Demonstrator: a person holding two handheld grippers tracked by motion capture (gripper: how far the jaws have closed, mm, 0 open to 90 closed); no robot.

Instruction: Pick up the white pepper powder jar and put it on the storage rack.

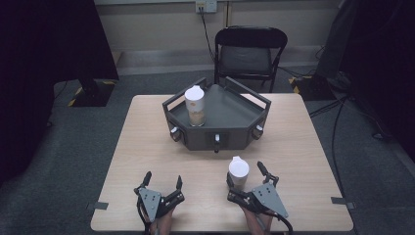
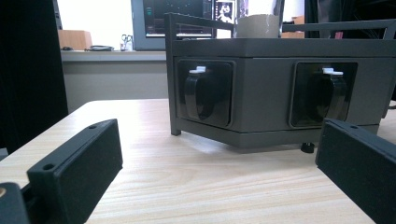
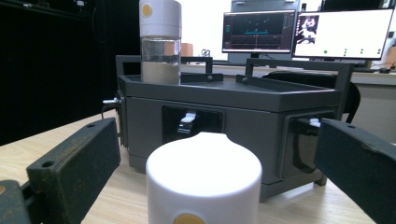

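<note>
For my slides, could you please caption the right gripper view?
Open right gripper straddling a white-capped bottle on the table, facing a grey tray carrying a second bottle.

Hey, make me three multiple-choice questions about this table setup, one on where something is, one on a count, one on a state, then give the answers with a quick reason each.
1. Where does the white-capped bottle nearest the person stand?
A. on the grey tray
B. on the table between the right gripper's jaws
C. on the black chair

2. How many white-capped bottles are on or above the table?
A. one
B. two
C. three

3. How do the left gripper's jaws stand?
A. open with nothing between them
B. shut on a bottle
C. shut on a tray handle

Answers:
1 B: it stands on the table inside the right gripper.
2 B: a second bottle stands on the grey tray.
3 A: the left gripper is spread wide over bare wood.
</note>
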